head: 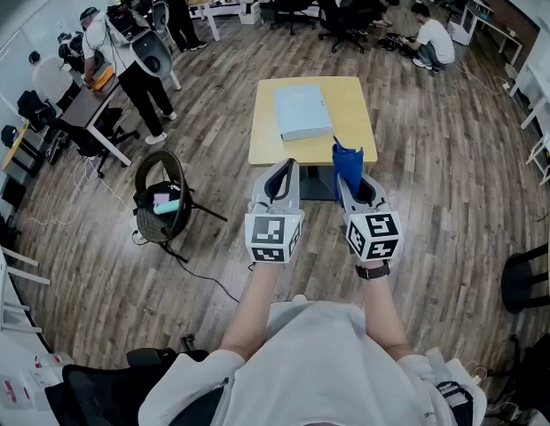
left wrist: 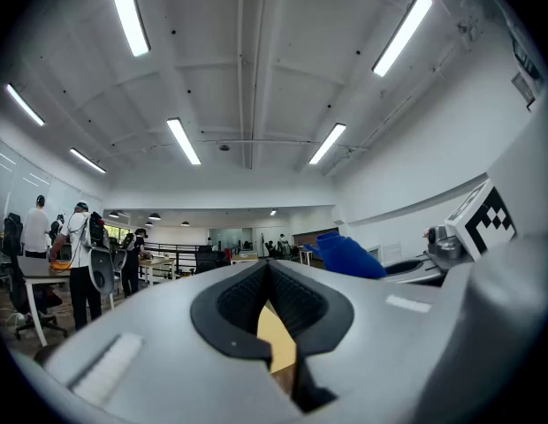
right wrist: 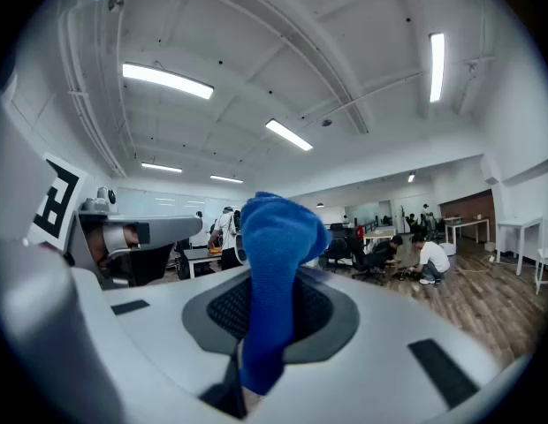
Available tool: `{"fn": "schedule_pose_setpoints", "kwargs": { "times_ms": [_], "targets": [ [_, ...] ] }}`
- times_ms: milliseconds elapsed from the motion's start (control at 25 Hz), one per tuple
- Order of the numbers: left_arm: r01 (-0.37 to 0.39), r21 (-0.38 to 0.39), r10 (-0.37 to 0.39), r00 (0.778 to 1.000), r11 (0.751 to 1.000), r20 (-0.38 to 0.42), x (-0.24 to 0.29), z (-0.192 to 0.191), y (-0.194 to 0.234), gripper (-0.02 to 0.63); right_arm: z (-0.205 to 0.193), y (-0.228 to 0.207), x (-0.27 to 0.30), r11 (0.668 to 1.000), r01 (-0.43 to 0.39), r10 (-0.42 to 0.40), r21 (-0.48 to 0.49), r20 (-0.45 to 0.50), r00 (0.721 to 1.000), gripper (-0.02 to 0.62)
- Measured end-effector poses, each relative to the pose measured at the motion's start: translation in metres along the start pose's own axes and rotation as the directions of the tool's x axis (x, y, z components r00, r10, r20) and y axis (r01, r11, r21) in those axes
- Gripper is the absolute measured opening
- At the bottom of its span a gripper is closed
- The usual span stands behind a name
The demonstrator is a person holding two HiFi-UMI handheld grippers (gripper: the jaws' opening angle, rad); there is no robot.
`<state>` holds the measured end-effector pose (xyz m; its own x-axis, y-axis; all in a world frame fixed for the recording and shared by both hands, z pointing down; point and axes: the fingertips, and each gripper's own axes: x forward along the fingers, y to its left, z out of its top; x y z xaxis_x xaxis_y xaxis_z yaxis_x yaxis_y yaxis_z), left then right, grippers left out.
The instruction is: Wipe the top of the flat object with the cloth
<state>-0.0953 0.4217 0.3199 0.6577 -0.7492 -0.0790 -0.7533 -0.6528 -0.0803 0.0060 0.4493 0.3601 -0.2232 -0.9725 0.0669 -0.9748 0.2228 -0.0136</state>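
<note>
Wood-plank office floor, with one small square yellow-topped table [head: 357,114]. On it, nearer the far and left edges, lies one pale blue flat rectangular object [head: 302,111], long axis running near edge to far edge, slightly skewed. Two grippers side by side by the near edge, apart from the object. Right gripper [head: 349,183]: clamps one blue cloth [head: 347,162], upright between the jaws. Left gripper [head: 280,169]: jaw tips together, nothing between.

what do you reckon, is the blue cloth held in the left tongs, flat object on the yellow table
No, the right tongs hold the blue cloth, as the right gripper view shows; the flat object is on the yellow table.
</note>
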Motion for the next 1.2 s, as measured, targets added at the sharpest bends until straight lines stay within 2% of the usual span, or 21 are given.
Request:
{"fn": "schedule_pose_setpoints", "kwargs": {
  "times_ms": [160,320,560,760,960,1080,1200],
  "targets": [
    [-0.004,-0.016,0.004,1.0,1.0,0.007,-0.009,-0.006,0.02,-0.012,-0.007,0.021,0.019,1.0,-0.005,0.005,-0.003,-0.027,1.0,0.067],
    [-0.018,-0.053,0.018,1.0,0.998,-0.007,-0.012,-0.021,0.044,-0.012,-0.026,0.035,0.041,1.0,-0.007,0.009,0.026,-0.094,0.996,0.067],
    [-0.029,-0.092,0.027,0.999,0.995,-0.027,0.01,-0.043,0.07,-0.012,-0.051,0.032,0.079,0.998,-0.017,0.026,0.056,-0.164,0.986,0.074],
    [-0.043,-0.113,0.035,0.997,0.993,-0.074,0.059,-0.069,0.093,-0.012,-0.076,0.009,0.129,0.993,-0.032,0.057,0.116,-0.214,0.975,0.074],
    [-0.076,-0.086,0.071,0.995,0.993,-0.064,0.133,-0.074,0.127,-0.012,-0.064,-0.051,0.211,0.991,0.023,0.001,0.132,-0.179,0.984,0.074],
    [-0.098,-0.069,0.094,0.994,0.993,-0.054,0.186,-0.072,0.151,-0.012,-0.044,-0.082,0.267,0.987,-0.015,0.037,0.161,-0.132,0.991,0.074],
    [-0.117,-0.041,0.116,0.992,0.992,-0.047,0.24,-0.069,0.173,-0.012,-0.03,-0.106,0.323,0.987,-0.085,0.1,0.136,-0.111,0.989,0.074]
  ]
}}
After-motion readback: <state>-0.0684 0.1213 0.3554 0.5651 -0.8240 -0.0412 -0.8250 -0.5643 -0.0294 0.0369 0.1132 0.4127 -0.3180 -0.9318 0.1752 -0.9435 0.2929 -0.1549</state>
